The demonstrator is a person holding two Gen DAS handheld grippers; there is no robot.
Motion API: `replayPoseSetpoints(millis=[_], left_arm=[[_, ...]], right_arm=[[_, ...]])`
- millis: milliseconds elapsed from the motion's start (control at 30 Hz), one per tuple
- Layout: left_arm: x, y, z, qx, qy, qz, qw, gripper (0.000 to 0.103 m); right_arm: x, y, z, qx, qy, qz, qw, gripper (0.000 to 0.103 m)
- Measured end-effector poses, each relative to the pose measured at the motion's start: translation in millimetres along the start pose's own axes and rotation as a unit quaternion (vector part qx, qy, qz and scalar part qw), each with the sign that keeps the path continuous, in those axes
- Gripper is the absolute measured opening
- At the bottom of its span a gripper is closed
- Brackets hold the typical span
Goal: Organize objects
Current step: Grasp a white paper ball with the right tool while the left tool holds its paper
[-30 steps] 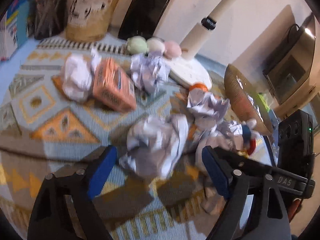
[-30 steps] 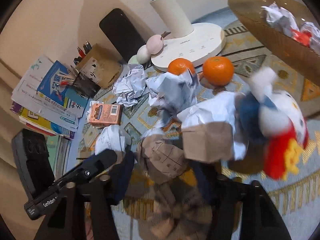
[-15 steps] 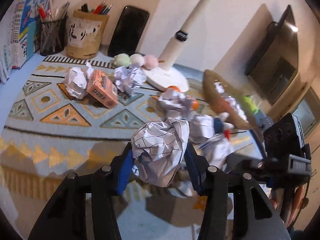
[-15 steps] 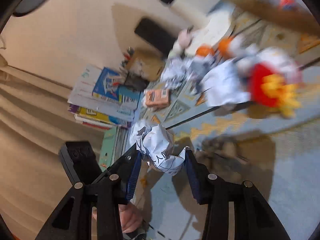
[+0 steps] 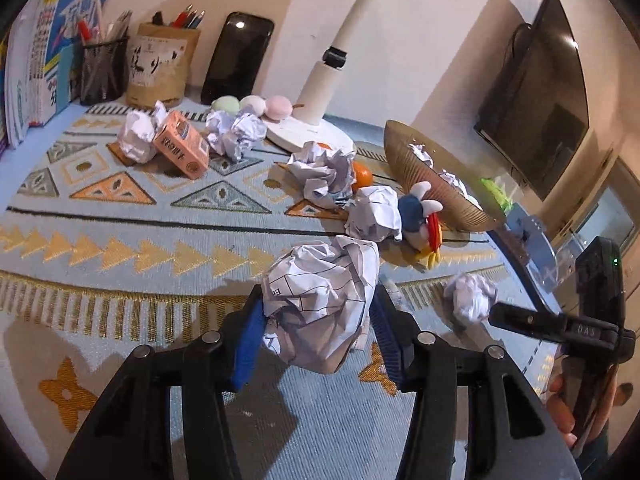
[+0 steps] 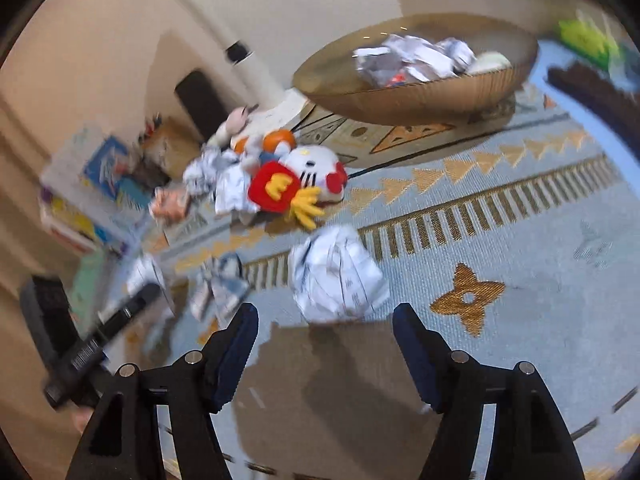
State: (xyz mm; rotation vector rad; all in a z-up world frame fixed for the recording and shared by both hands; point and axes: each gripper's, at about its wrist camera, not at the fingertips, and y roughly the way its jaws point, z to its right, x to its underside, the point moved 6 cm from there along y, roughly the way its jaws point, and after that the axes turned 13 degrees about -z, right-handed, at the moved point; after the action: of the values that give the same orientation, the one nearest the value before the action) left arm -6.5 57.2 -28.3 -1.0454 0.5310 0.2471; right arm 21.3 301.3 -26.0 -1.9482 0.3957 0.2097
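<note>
Paper, crumpled into a lined ball (image 5: pixel 322 312), sits pinched between the blue pads of the left gripper (image 5: pixel 316 332), lifted over the near edge of the patterned mat (image 5: pixel 120 208). Half a second ago the right gripper (image 6: pixel 325 344) was clamped on a ball of its own; now its jaws stand wide apart with nothing between them, and a crumpled paper ball (image 6: pixel 340 276) lies on the mat just ahead of them, near the front edge. The right view is blurred, so whether that ball was set down on purpose or slipped free cannot be told.

Behind it, toward the middle of the mat, a plush toy (image 6: pixel 304 188) lies against more paper balls, with an orange (image 5: pixel 362 174) just beyond them. Toward the mat's far right corner stands the brown bowl (image 6: pixel 420 96), already carrying several paper balls. An orange carton (image 5: pixel 182 148), two pen holders and a lamp base occupy the far edge.

My reading: the bowl is the collection point, the left ball is ready to travel there, and the right ball will likely need regrasping, since it rests well short of the bowl.
</note>
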Motion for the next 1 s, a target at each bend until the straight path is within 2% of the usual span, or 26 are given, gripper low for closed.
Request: replayPoseSetpoints(millis=[233, 300, 400, 567, 633, 700, 733, 900, 1000], left_arm=[[2, 2, 2, 0.002, 0.004, -0.004, 1.0, 0.049], [2, 1, 1, 0.005, 0.001, -0.003, 1.0, 0.049], [2, -3, -3, 0.0, -0.007, 0.01, 0.9999, 0.049], [-1, -5, -11, 0.017, -0.029, 0.012, 0.9994, 0.049], [-1, -6, -14, 0.019, -0.039, 0.016, 0.9989, 0.049], [-2, -7, -17, 0.021, -0.047, 0.022, 0.9985, 0.049], [-2, -7, -19, 0.022, -0.051, 0.023, 0.9982, 0.049], [-2, -7, -21, 0.022, -0.057, 0.022, 0.9979, 0.049], [-1, -6, -17, -0.009, -0.051, 0.015, 0.9985, 0.049]], right_arm=[[-3, 14, -7, 0.079, -0.04, 0.011, 0.996, 0.072], [-7, 17, -10, 0.1, -0.051, 0.013, 0.994, 0.082], [-14, 23, -14, 0.117, -0.061, 0.018, 0.991, 0.083], [-16, 34, -21, 0.137, -0.067, 0.035, 0.988, 0.083], [-16, 34, -19, 0.164, -0.058, 0.045, 0.984, 0.077], [-15, 34, -19, 0.182, -0.056, 0.052, 0.98, 0.063], [-15, 35, -19, 0.188, -0.056, 0.051, 0.979, 0.059], [-15, 24, -22, 0.172, -0.061, 0.076, 0.98, 0.057], [-13, 10, -19, 0.149, -0.055, 0.085, 0.984, 0.057]])
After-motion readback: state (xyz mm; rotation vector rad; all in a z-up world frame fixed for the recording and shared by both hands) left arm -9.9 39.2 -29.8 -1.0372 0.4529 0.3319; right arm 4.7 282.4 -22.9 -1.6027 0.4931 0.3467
